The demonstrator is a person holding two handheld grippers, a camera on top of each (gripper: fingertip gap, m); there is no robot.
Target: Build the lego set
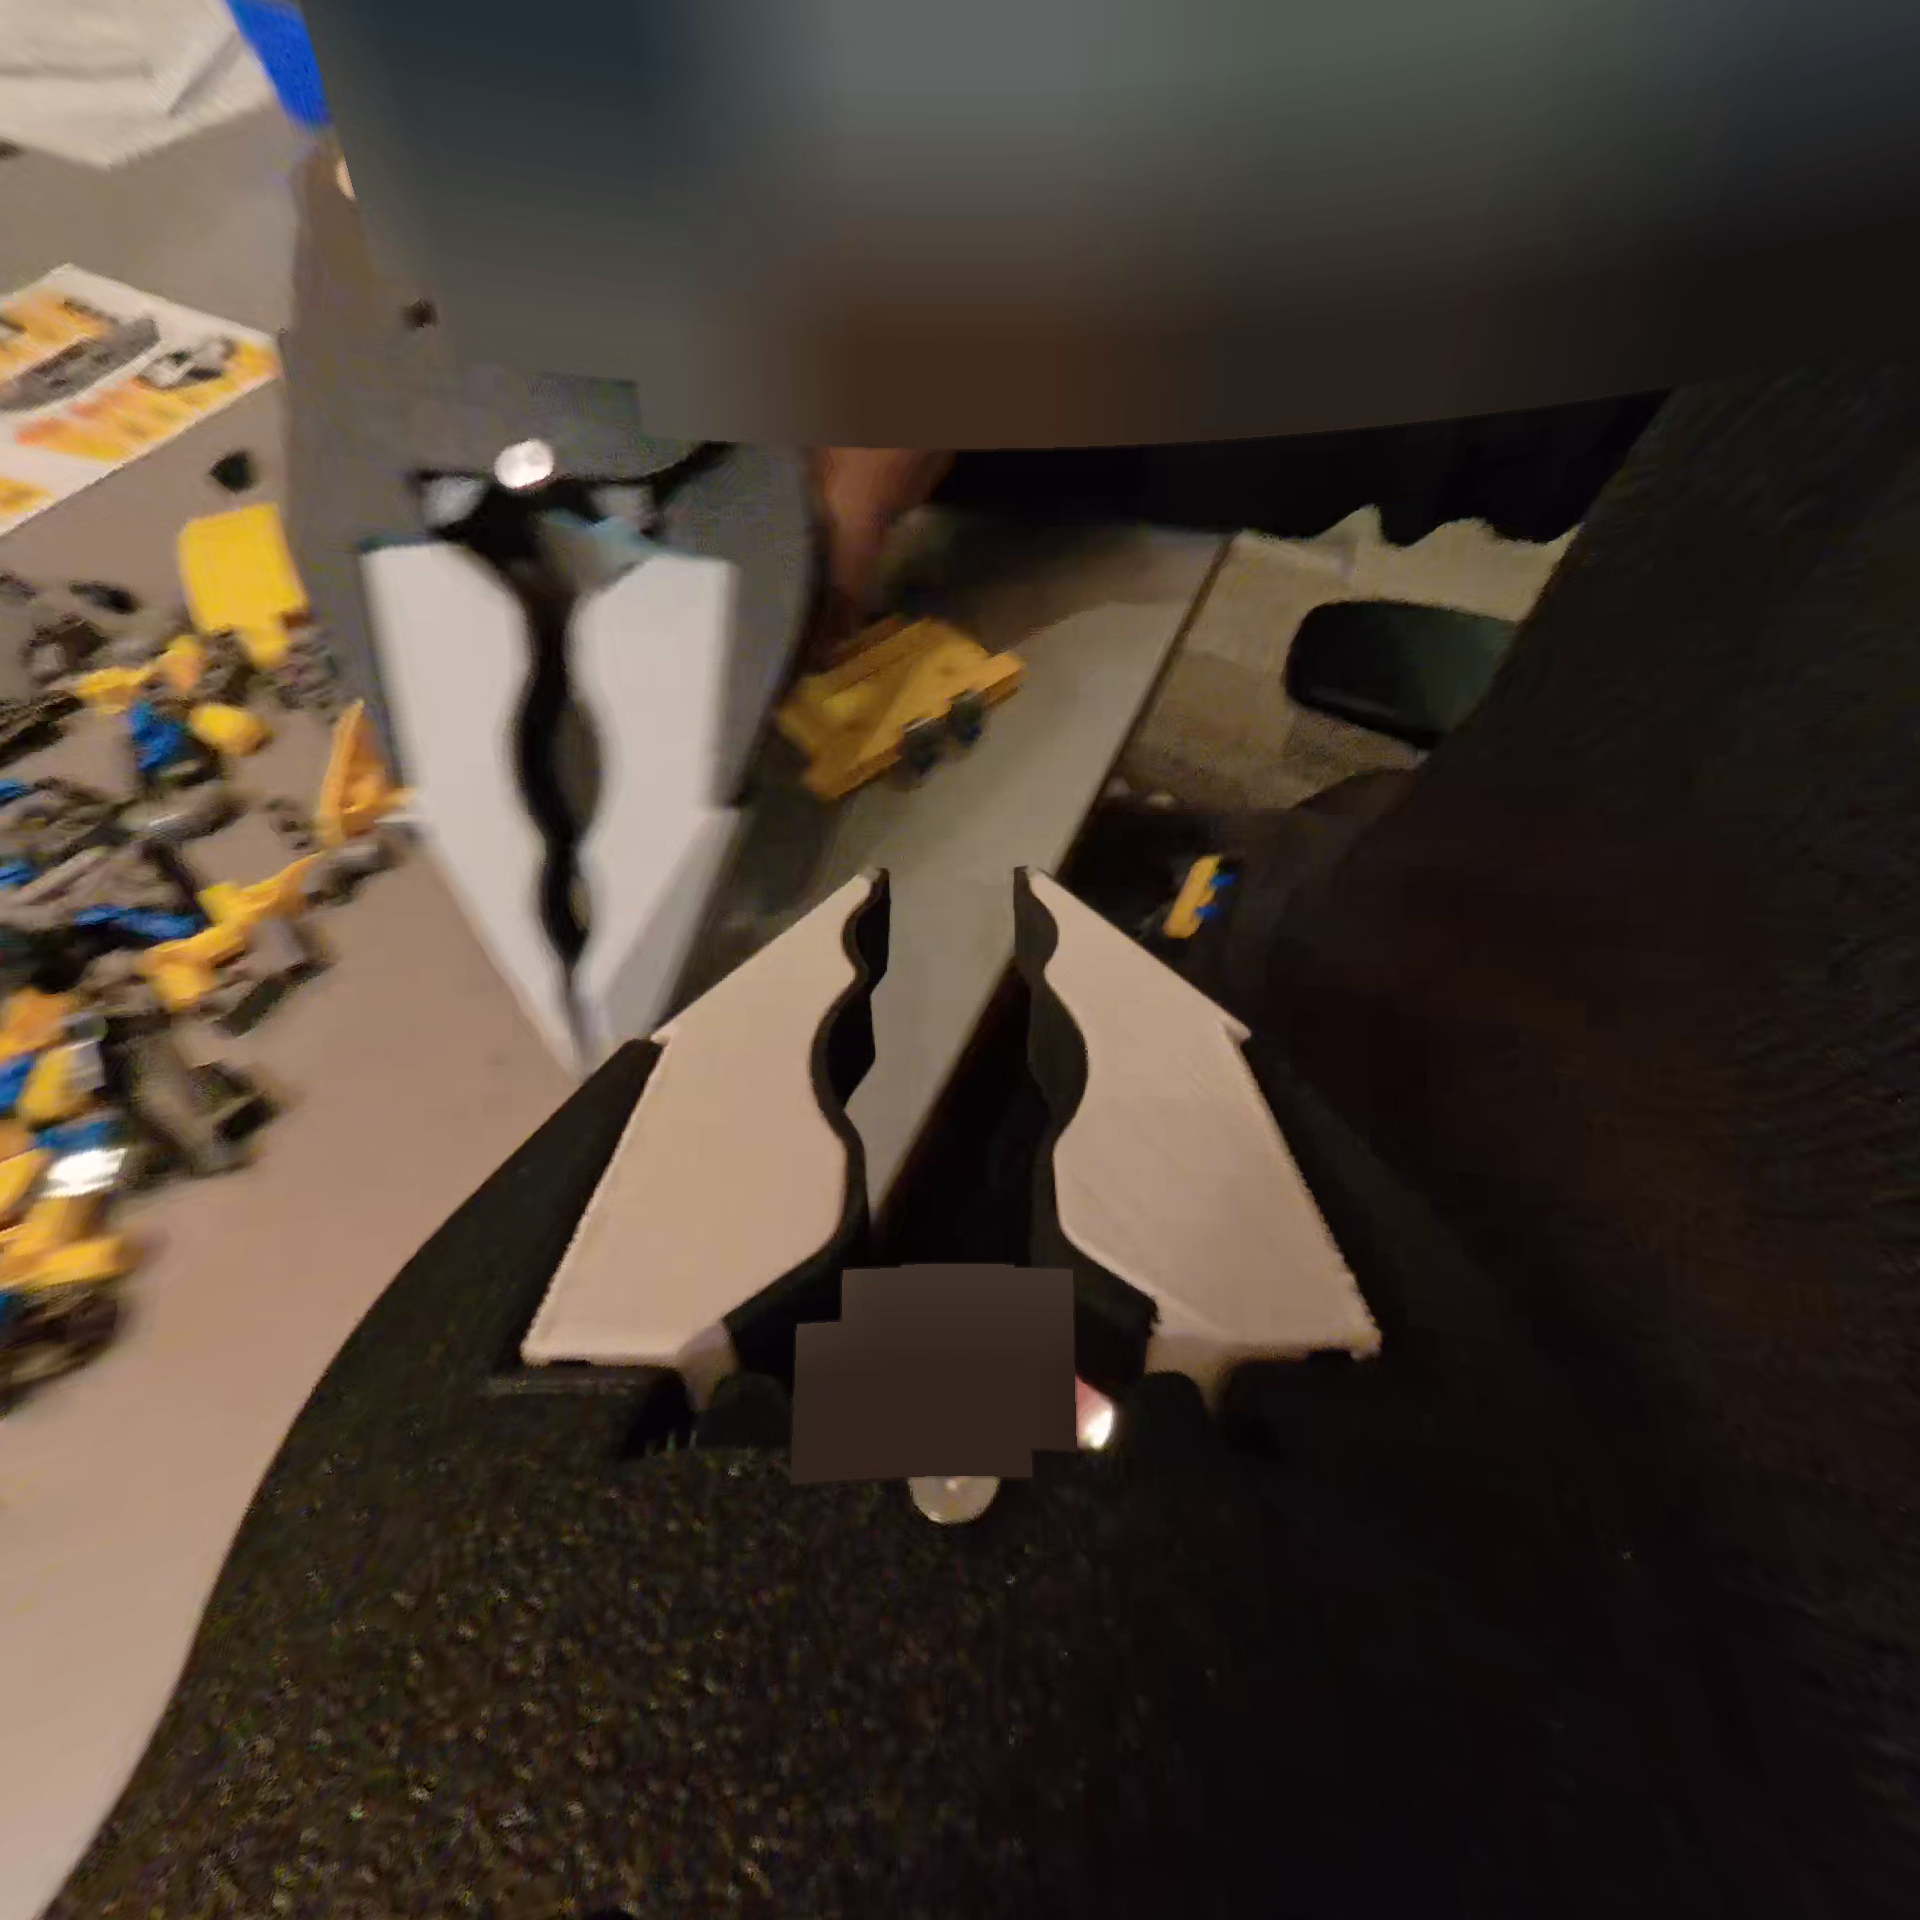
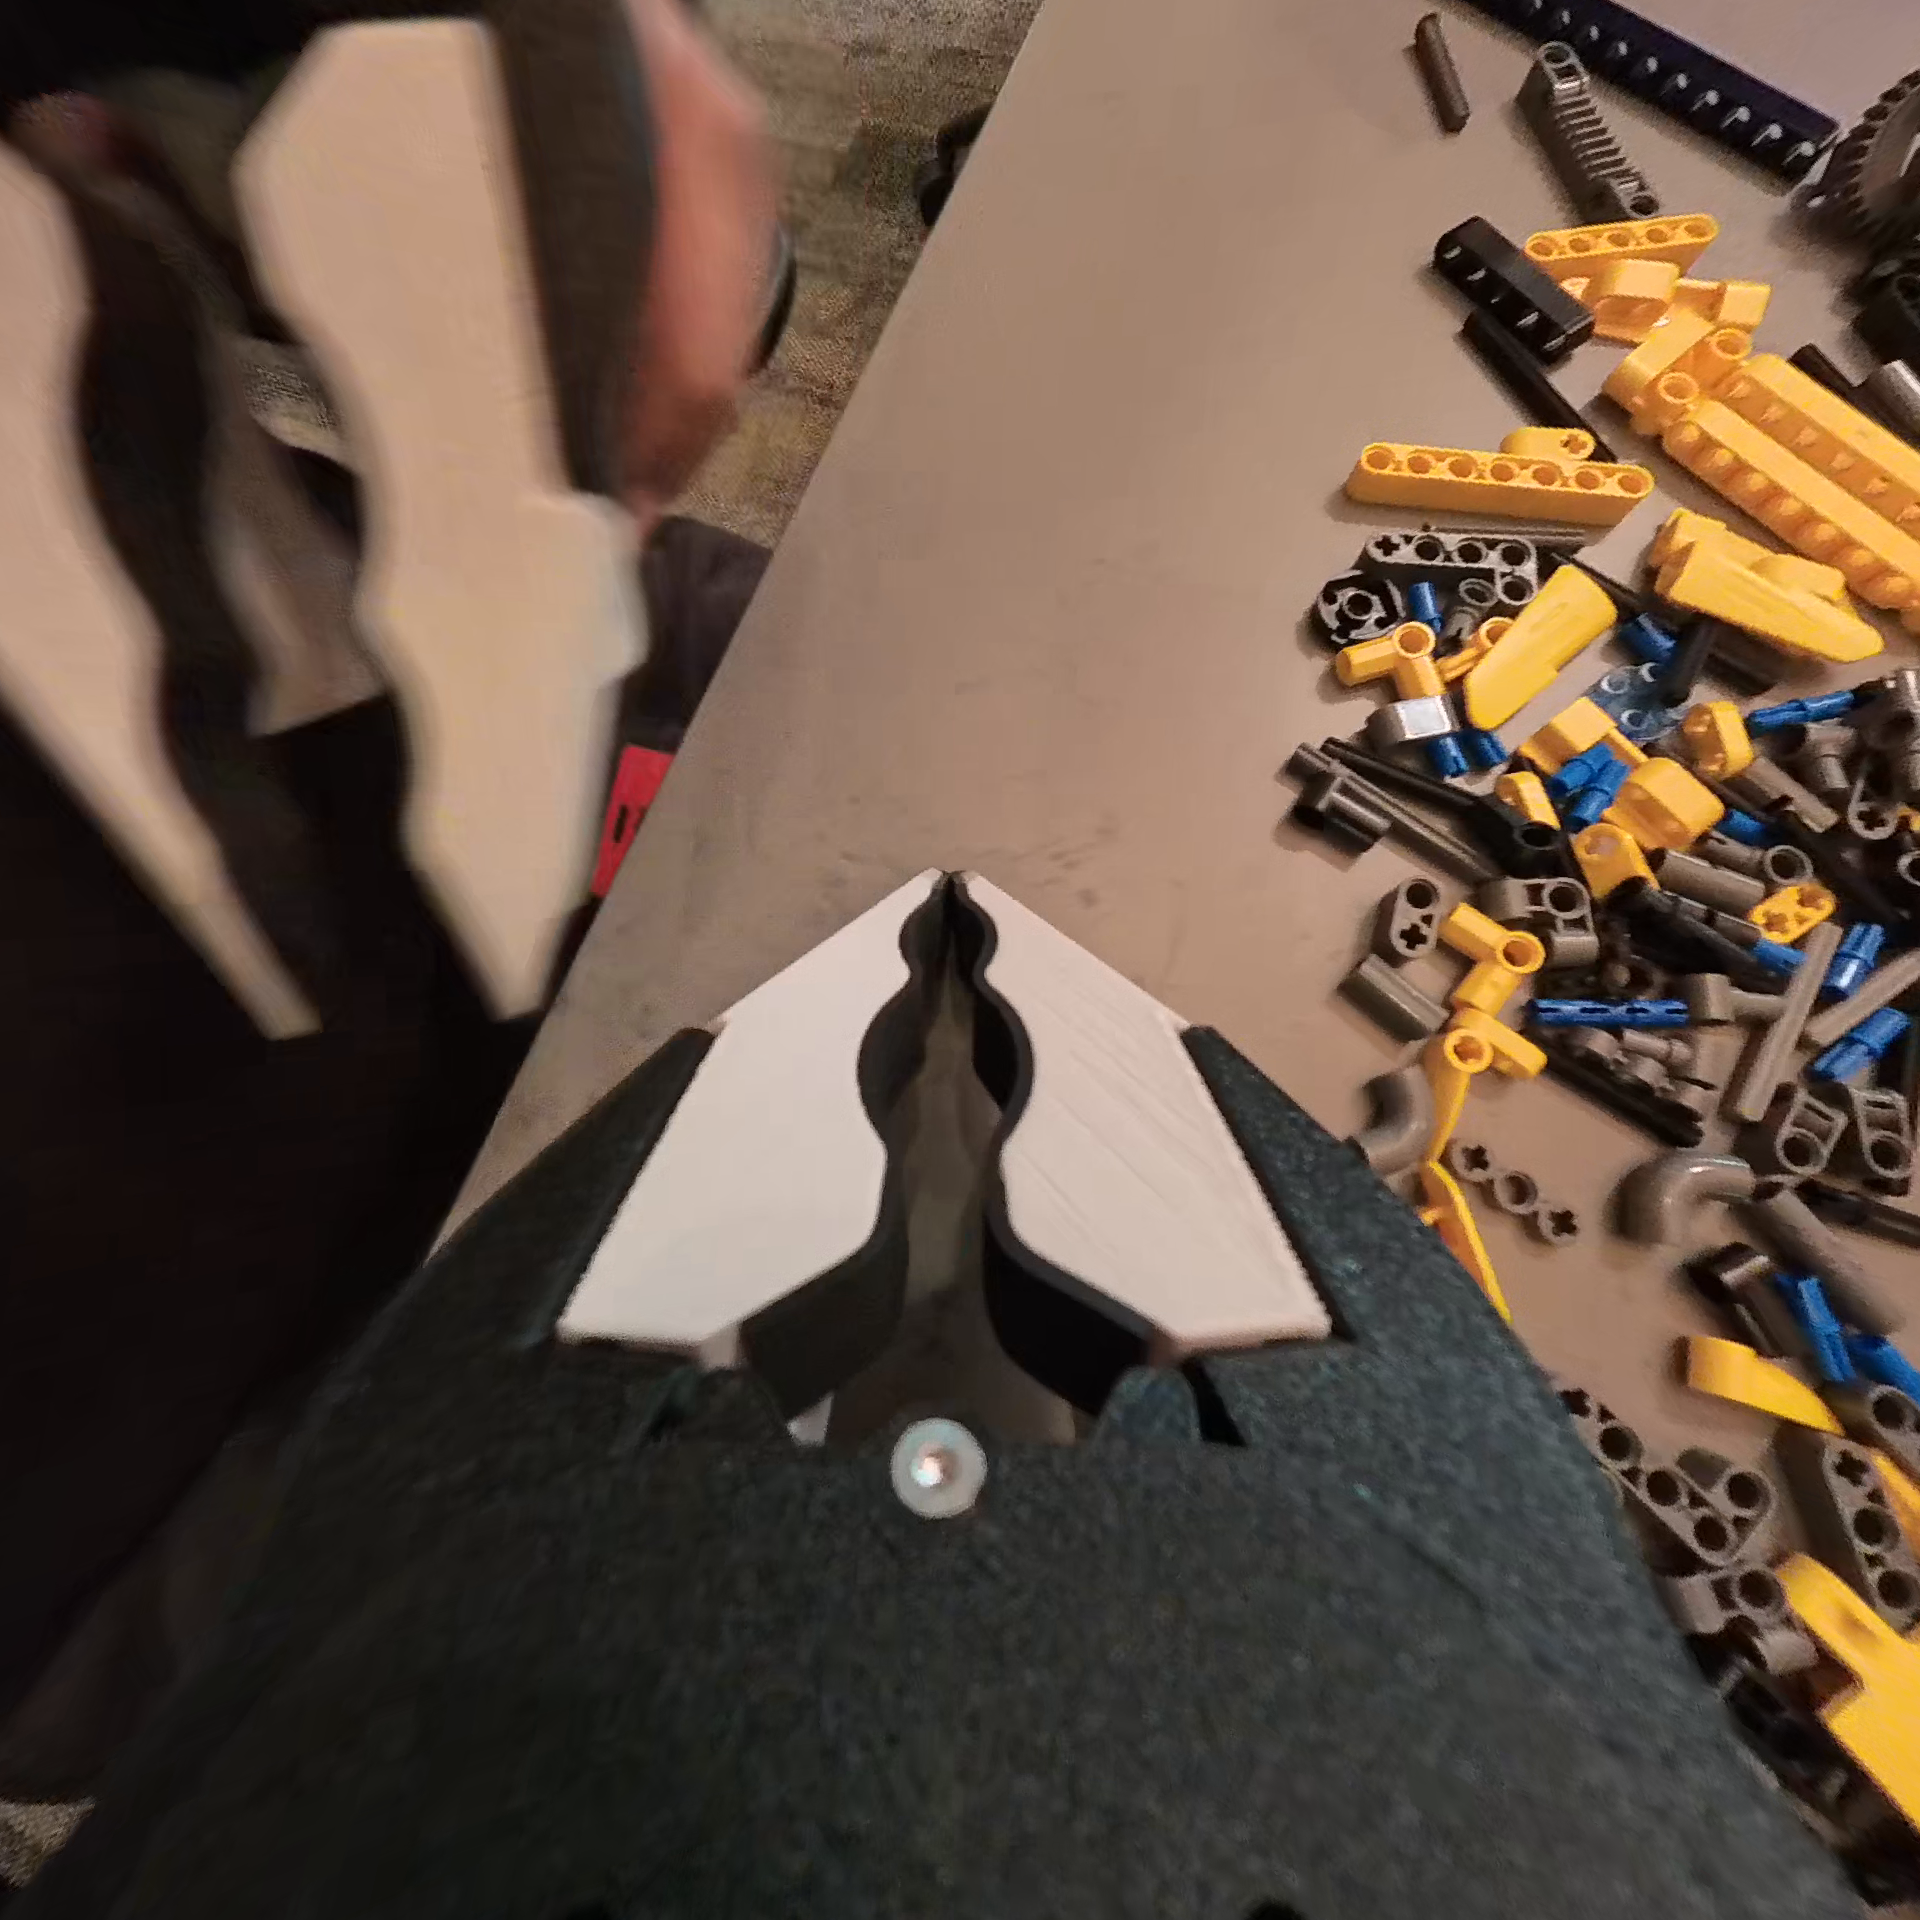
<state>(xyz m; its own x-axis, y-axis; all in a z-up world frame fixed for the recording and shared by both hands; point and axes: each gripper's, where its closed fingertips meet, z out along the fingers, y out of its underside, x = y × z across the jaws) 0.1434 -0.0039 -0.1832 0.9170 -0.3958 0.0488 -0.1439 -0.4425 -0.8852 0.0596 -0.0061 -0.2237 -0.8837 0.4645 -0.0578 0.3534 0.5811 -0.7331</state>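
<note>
My left gripper (image 1: 951,883) is open and empty, held over the grey table's edge (image 1: 1049,821). A yellow built-up piece with small black wheels (image 1: 894,707) lies on the table beyond it. My right gripper (image 2: 948,878) is shut with nothing between its tips, just above the bare table (image 2: 1091,520). It also shows in the left wrist view (image 1: 577,1039), pointing down beside the left fingers. The left gripper shows blurred and open in the right wrist view (image 2: 395,1008). A pile of yellow, blue, grey and black building-toy pieces (image 2: 1662,831) lies right of the right gripper.
More loose pieces (image 1: 156,883) and a yellow printed booklet (image 1: 94,384) lie at the left. The table edge (image 2: 727,675) runs diagonally, with carpet (image 1: 1247,644) beyond. A person's dark clothing (image 1: 1610,935) fills the right. A small yellow and blue piece (image 1: 1200,894) sits off the table. One gripper's finger ends stand about 9 cm off the other's.
</note>
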